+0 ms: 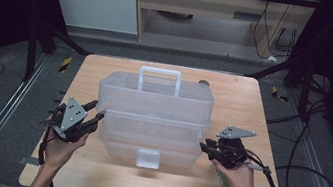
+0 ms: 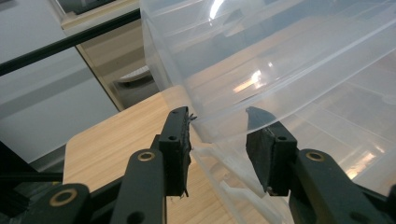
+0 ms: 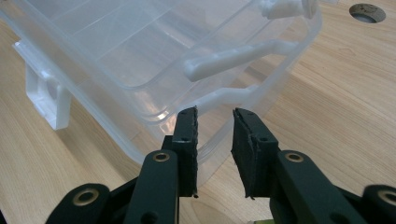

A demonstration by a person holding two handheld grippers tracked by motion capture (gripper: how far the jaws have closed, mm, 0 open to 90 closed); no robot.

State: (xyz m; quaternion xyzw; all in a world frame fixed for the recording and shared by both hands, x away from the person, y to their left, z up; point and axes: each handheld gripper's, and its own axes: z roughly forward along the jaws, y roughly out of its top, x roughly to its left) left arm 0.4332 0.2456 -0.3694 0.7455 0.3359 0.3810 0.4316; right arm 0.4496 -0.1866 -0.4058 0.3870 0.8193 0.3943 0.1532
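Sitting mid wooden table [image 1: 91, 172]: clear tiered storage box [image 1: 153, 116]; bare margins around. Flanking its ends: left gripper [image 1: 91, 114], right gripper [image 1: 205, 146], both spread, gripping nothing.

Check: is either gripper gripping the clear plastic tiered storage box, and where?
Neither. The left gripper straddles a tier edge of the clear plastic tiered storage box, and the right gripper stands open at its lower corner rim, pads not pressing.
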